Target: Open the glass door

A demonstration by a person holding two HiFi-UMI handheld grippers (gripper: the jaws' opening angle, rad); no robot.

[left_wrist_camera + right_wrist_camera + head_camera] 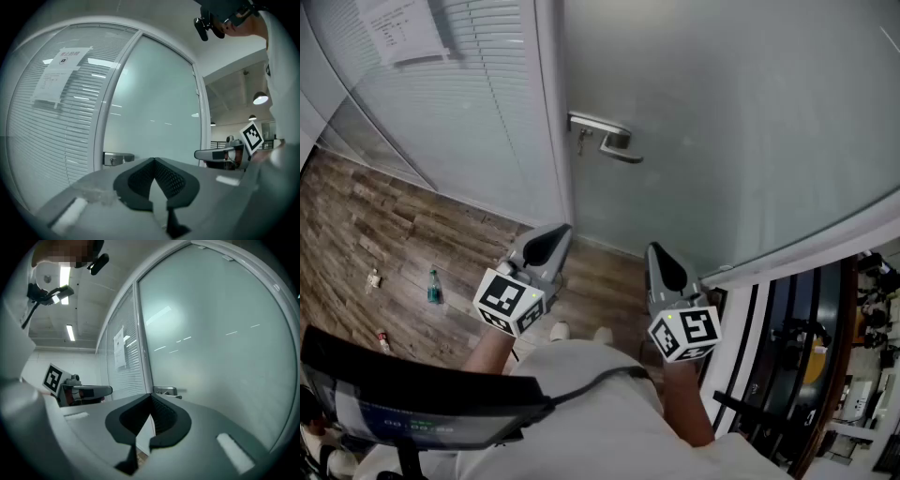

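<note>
Ahead of both grippers: a frosted pale-green glass door (722,141) in a white frame, standing closed.
Handle: a silver metal lever handle (614,142) on the door's left edge, beyond the two jaw tips and well apart from both.
Left gripper (555,234): grey, held roughly level, jaws drawn together at the tips with nothing between them; in its own view the handle shows just left of the jaw tips.
Right gripper (658,255): grey, level, jaws pressed together and empty; in its own view the handle lies just past the tips, slightly to the right.
Left of the left gripper: a glass panel with white slatted blinds (478,94), and a white paper notice (403,33) stuck on it.
Below the left gripper: brown wood-look floor (384,234) with a small green bottle (435,286) standing on it.
</note>
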